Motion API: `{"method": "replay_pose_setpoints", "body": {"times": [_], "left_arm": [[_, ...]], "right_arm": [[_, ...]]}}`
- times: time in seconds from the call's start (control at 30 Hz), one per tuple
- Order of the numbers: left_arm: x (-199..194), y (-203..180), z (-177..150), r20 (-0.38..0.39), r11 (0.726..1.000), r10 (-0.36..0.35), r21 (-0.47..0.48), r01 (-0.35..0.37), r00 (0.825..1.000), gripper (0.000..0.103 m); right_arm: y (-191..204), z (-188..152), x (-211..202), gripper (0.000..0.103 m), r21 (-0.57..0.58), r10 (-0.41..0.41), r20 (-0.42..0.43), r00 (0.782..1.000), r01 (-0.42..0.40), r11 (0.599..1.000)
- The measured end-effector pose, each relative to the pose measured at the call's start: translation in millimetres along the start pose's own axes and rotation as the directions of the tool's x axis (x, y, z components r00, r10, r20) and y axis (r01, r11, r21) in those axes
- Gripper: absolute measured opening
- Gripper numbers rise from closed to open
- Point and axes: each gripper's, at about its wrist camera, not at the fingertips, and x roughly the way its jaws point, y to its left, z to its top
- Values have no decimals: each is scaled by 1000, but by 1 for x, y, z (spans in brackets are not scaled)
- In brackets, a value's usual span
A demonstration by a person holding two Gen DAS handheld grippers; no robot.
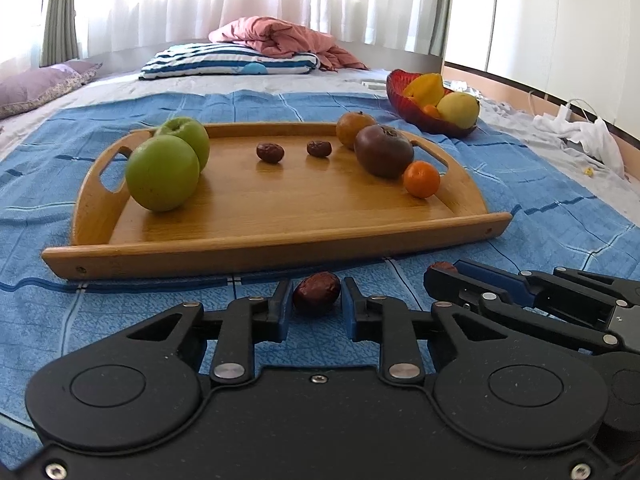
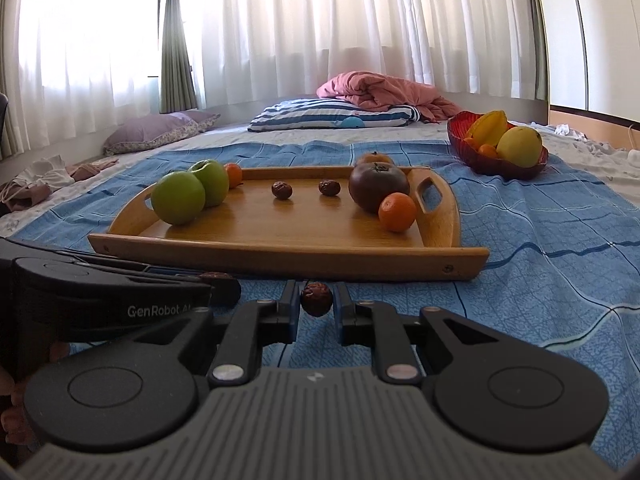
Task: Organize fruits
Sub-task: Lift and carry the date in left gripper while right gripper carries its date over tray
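Held, left: my left gripper is closed on a wrinkled red date, pads pressing both sides, low over the blue cloth.

Held, right: my right gripper is closed on a second date in the same way. It sits just to the right of the left one; in the left view its date tip shows at its fingertips.

Straight ahead of both tools: a wooden tray with handle slots, its near rim close to the fingertips.

On the tray, far left of my tools:
- two green apples, front and back, touching.
- a small orange behind them, seen only in the right view.

On the tray, middle, beyond the fingertips:
- two loose dates, left and right, apart from each other.

On the tray, right:
- a dark brown round fruit, possibly a persimmon.
- a dull orange fruit behind it, touching.
- a bright mandarin in front of it, beside the right handle.

Farther off to the right, on the cloth: a red bowl holding yellow fruit and more that I cannot make out.

Background: a striped pillow, a pink blanket, white curtains.
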Motion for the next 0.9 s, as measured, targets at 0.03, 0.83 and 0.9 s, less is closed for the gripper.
{"method": "replay_pose_setpoints", "body": {"times": [0.03, 0.83, 0.9], "left_arm": [[-1, 0, 0, 5, 1000, 4, 2, -4, 1000, 24], [-15, 9, 36, 67, 996, 83, -28, -82, 994, 24], [-15, 10, 41, 70, 996, 82, -36, -80, 994, 24]], "right_arm": [[1, 0, 0, 21, -1, 0, 1, 1000, 0, 1000], [14, 34, 6, 21, -44, -7, 60, 998, 10, 999], [14, 38, 9, 21, -38, -9, 62, 998, 12, 999]]}}
